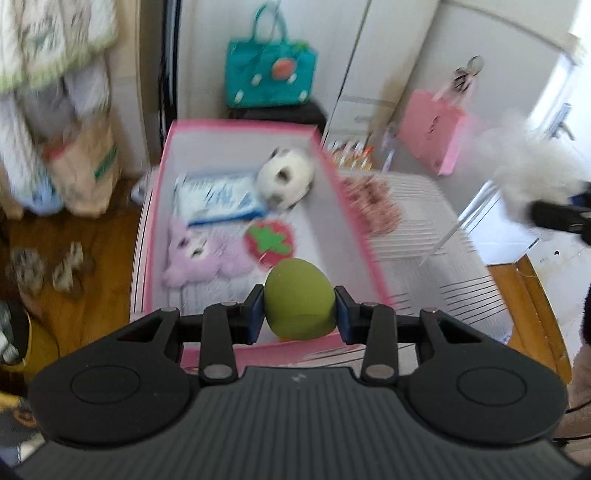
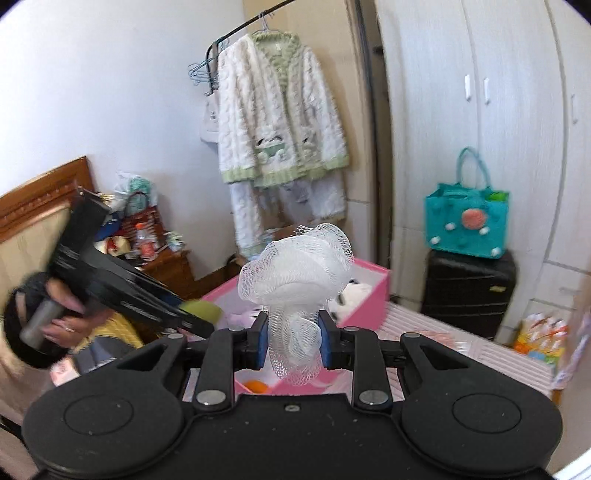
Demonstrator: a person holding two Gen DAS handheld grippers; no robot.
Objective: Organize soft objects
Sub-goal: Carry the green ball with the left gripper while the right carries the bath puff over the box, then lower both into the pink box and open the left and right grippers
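Left wrist view: the left gripper (image 1: 300,312) is clamped on an olive-green egg-shaped sponge (image 1: 300,300), both blue pads pressed against its sides, and is held above the near end of a pink box (image 1: 354,218). Inside the box a black-and-white plush ball (image 1: 285,178) is seen at the far end, with a blue-and-white packet (image 1: 218,197) beside it, a lilac plush toy (image 1: 199,254) nearer, and a red strawberry-shaped pad (image 1: 270,240) just beyond the sponge. The box is set on a white-and-pink striped surface (image 1: 436,236), on which a pinkish patterned item (image 1: 373,203) lies beside the box's right wall; its kind cannot be told through the blur. A teal handbag (image 1: 271,72) is noted on a black suitcase (image 1: 280,110) behind the box. At the right edge the right gripper (image 1: 554,218) is partly seen with a white blur at its tip. Right wrist view: the right gripper (image 2: 293,341) is closed on a white mesh bath pouf (image 2: 295,273), the netting pinched between the pads and bulging above them. The left gripper (image 2: 201,312) is seen at left, held in a person's hand (image 2: 64,321), with the green sponge (image 2: 205,309) at its tip over the pink box (image 2: 364,295). A white-and-green fleece jacket (image 2: 279,110) is hung on a rail (image 2: 243,26) by the wall.
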